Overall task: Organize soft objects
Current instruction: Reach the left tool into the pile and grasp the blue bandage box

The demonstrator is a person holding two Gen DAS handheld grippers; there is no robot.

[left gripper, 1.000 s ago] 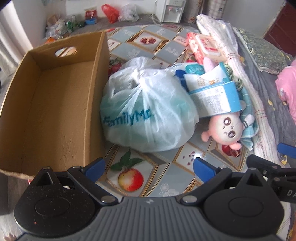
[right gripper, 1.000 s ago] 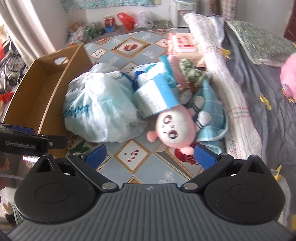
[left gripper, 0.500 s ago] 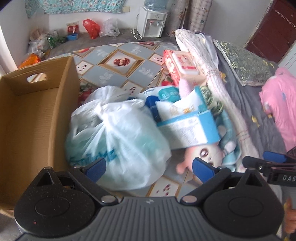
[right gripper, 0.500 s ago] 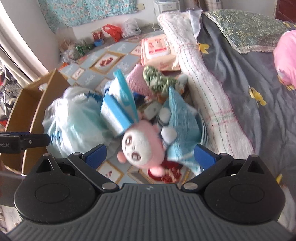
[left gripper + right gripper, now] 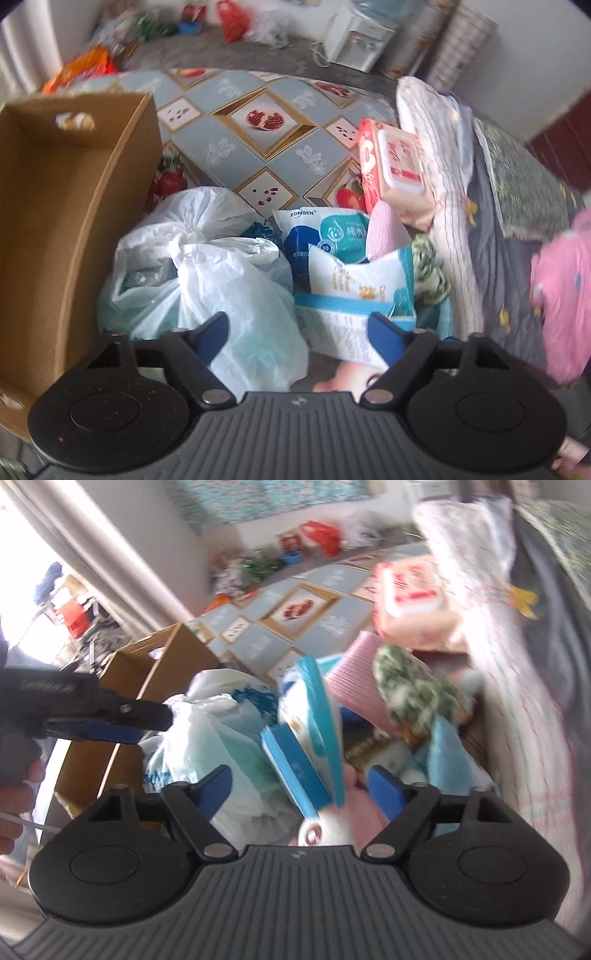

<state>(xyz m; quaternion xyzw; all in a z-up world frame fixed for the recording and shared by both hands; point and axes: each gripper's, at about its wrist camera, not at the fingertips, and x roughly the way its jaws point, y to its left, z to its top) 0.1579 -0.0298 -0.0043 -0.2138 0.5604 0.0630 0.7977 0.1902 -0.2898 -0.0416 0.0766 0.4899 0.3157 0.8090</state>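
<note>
A pile of soft goods lies on a patterned mat beside an open cardboard box (image 5: 55,206). It holds a tied white plastic bag (image 5: 207,280), blue-and-white tissue packs (image 5: 354,288), a pink wet-wipes pack (image 5: 395,173) and a pink plush doll (image 5: 332,830), mostly hidden under the packs. My left gripper (image 5: 299,332) is open above the bag and the tissue packs. My right gripper (image 5: 301,788) is open with a blue tissue pack (image 5: 295,771) and the doll's head between its fingers, not clamped. The left gripper also shows in the right wrist view (image 5: 110,720).
A rolled white checked blanket (image 5: 447,177) and a grey bedspread (image 5: 517,236) lie to the right, with a pink cloth item (image 5: 561,295) on it. A green-and-white knit item (image 5: 413,686) and a light blue cloth (image 5: 447,760) sit in the pile. Bags clutter the far wall.
Both grippers have moved forward and down onto the pile. The doll has slid under the right gripper's edge, and the views have tilted and blurred.
</note>
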